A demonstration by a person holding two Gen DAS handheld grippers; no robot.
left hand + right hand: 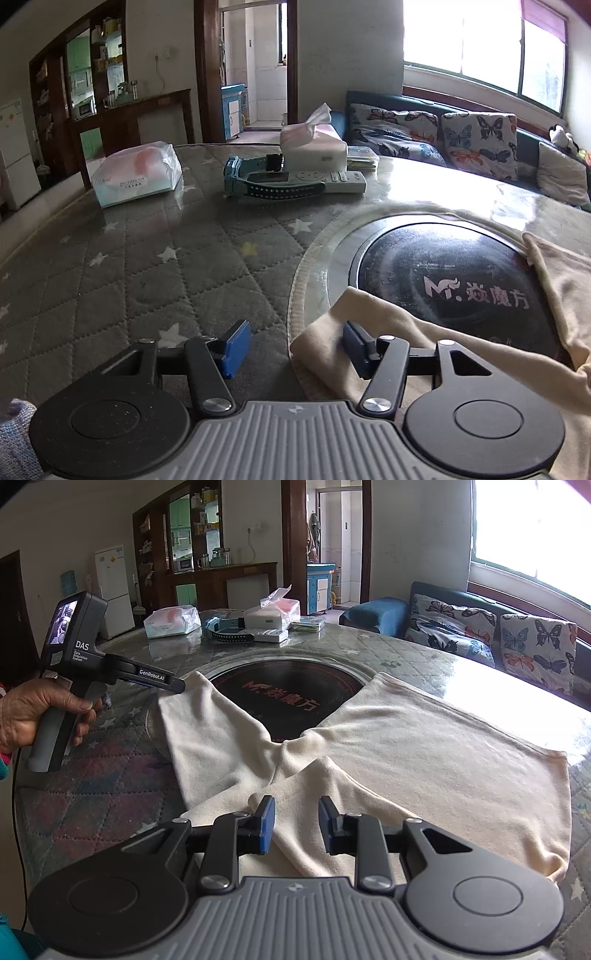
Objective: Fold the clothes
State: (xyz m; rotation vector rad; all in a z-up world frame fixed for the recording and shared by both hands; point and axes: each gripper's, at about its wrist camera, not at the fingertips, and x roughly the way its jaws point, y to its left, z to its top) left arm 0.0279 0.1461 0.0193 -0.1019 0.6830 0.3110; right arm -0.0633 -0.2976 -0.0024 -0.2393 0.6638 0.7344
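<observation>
At the far left of the right wrist view, a person's left hand (35,716) grips the handle of the left tongs (293,341). Their tip sits at the near left corner of a cream garment (424,746) spread on a round counter (129,258) with a grey quilted cover printed with stars.

In the left wrist view the left tongs stand half apart. One blue pad rests on the folded cloth edge and the other is over the bare cover, so nothing is pinched.

Farther back on the counter, from left to right, lie a wrapped tissue pack (136,177), a blue strap-like thing (258,184), a remote (332,181) and an open tissue box (314,144). A dark glass hob (450,284) is set into the middle of the counter. The garment lies over its near side in a V shape, with one flap already turned over at the front.

To the right, the right tongs (297,825) are narrow, with a ridge of the turned flap lying between the pads. The pictures do not show whether the pads actually press it.

The step in hand appears to be taking hold of the left corner for the next fold. To do it well, the left tongs should likely shift rightward so both pads straddle the edge and catch every layer. The right tongs can pin the flap so the cloth does not slide on the smooth glass.
</observation>
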